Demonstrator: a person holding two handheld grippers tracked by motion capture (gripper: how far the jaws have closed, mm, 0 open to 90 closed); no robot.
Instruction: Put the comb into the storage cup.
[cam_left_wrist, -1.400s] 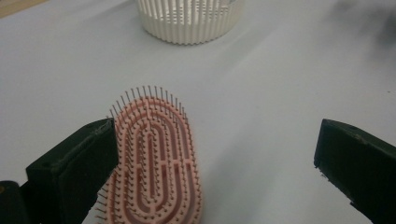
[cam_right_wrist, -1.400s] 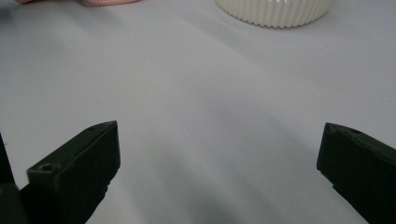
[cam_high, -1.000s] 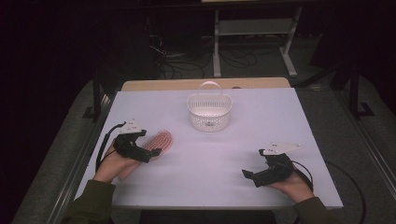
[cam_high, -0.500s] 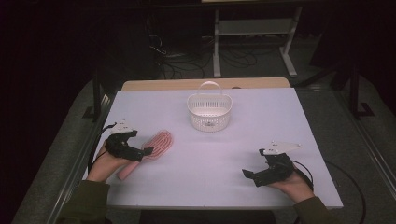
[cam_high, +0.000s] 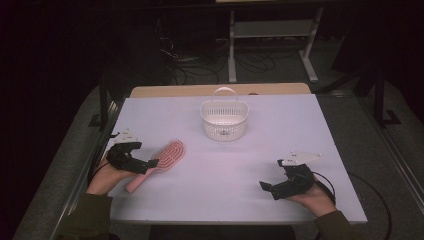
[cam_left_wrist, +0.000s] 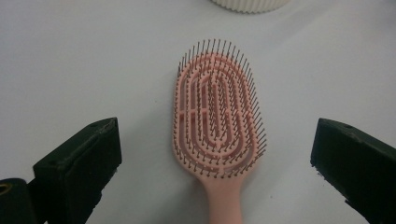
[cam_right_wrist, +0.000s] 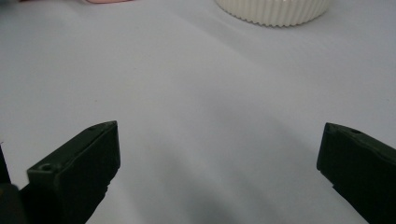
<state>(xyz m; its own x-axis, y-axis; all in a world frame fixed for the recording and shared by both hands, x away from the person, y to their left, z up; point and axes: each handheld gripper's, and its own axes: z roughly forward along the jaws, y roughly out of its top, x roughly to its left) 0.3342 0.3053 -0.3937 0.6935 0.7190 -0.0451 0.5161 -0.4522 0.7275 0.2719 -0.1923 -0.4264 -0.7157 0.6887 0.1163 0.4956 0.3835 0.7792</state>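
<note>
Left gripper (cam_left_wrist: 212, 154) spread wide, straddling pink hairbrush (cam_left_wrist: 217, 126) untouched, right gripper (cam_right_wrist: 219, 154) spread, holding nothing

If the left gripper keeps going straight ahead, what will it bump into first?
Probably the pink hairbrush: it lies bristles-up on the table straight ahead of the open left gripper, its handle nearest. The white basket sits farther beyond.

Pink hairbrush (cam_left_wrist: 217, 126): handle end cut off by bottom edge in left gripper view; in high view handle partly covered by left gripper (cam_high: 145, 165). White basket (cam_left_wrist: 247, 4): just lower wall strip at top edge in left gripper view, likewise in right gripper view; small dark item inside too small to tell in high view. Right gripper (cam_right_wrist: 219, 158): jaw bases cut off by bottom and side edges. Room behind table (cam_high: 300, 130) too dark to read.
</note>
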